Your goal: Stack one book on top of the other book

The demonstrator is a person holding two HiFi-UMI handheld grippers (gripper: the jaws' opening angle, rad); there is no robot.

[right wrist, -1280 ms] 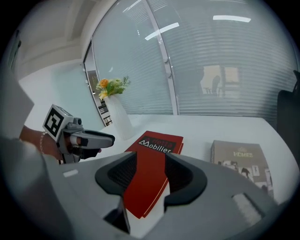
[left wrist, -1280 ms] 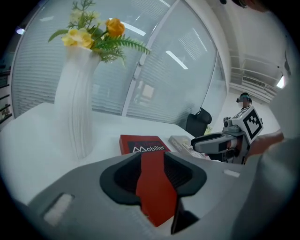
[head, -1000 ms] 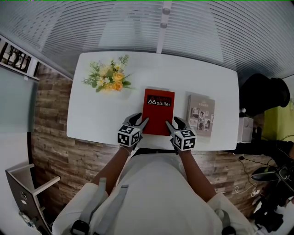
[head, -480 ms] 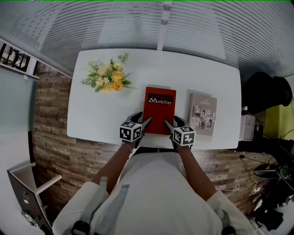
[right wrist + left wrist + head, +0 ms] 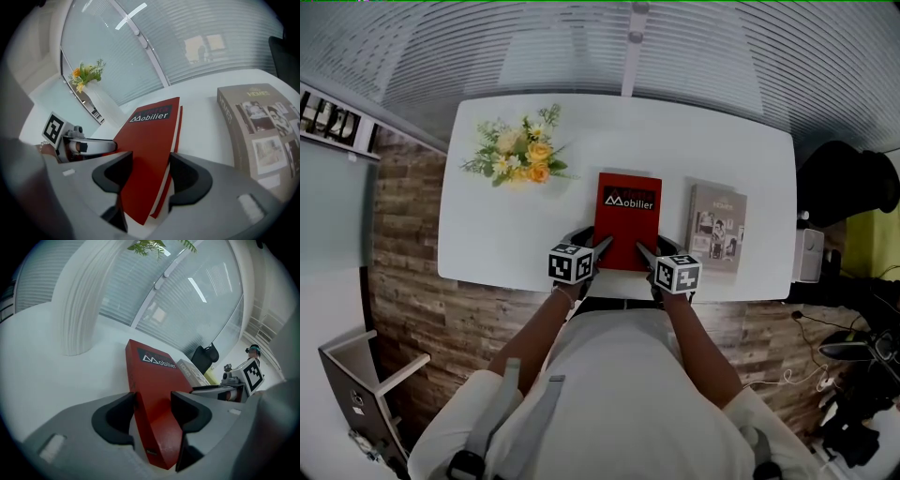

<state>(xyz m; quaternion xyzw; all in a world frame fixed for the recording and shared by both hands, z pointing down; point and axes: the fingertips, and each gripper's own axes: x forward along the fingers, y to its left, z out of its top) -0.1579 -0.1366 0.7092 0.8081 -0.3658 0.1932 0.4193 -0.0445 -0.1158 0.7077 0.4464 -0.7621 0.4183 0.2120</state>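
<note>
Count: two books, two tools, one bunch of flowers, one vase, one white tabletop.

Books. We log the red book, titled "Mobilier", lying flat at the middle of the tabletop's 6 o'clock edge. The grey book lies flat at its 3 o'clock, near but apart. Neither is stacked on the other yet.

Tools. The left tool sits at the red book's 7 o'clock corner and the right tool at its 5 o'clock corner.
- Left tool: the jaws stand wide apart, having just been opening. The spine-side corner lies between them, and we see no pad pressing on it.
- Right tool: the jaws are also wide, having just closed in slightly. The page-side corner lies between them, with a gap showing beside the outer jaw.

The bunch of flowers stands at 10 o'clock of the red book, well apart.

Hidden or unclear:
- In the head view the tools cover both near corners of the red book.
- The print above "Mobilier" is too dark to read.
- The grey book's cover pictures are too small to make out, and the right gripper view cuts off its far side.
- The vase is hidden under the blooms from above, and the left gripper view crops the flowers.
</note>
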